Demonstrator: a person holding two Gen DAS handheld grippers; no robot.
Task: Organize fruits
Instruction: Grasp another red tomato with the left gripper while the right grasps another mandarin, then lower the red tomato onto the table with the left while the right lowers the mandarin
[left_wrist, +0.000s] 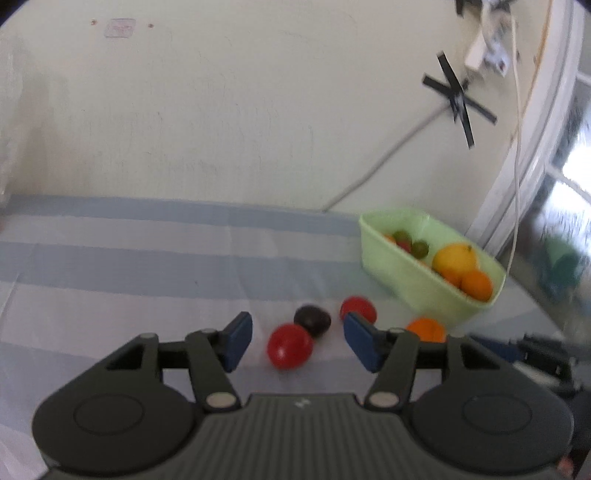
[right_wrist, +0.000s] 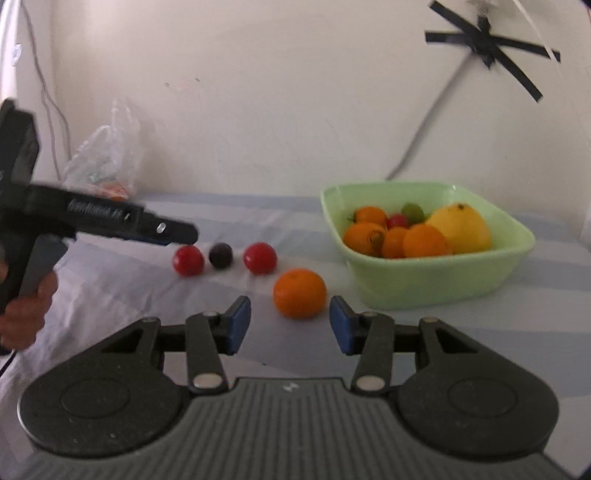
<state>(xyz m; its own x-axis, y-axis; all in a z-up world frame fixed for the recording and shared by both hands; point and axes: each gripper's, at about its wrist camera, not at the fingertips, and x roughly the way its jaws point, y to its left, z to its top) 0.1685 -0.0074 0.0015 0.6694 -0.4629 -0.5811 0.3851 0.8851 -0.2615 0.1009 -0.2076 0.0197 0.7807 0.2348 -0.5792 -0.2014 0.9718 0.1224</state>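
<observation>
A tabletop (right_wrist: 554, 295) covered by a cloth striped in pale blue and white was seen against a wall. A light green tub (right_wrist: 436, 284) of fruit was set on it toward the right. Just beside the tub, an orange (right_wrist: 300, 293) lay on the cloth. Farther left, two red fruits (right_wrist: 188, 260) (right_wrist: 260, 258) were lined up with a dark fruit (right_wrist: 220, 254) between them. A clear plastic bag (right_wrist: 107, 158) was rested at the back left.

4 loose fruits (right_wrist: 299, 293) beside bowl (right_wrist: 428, 284)
</observation>
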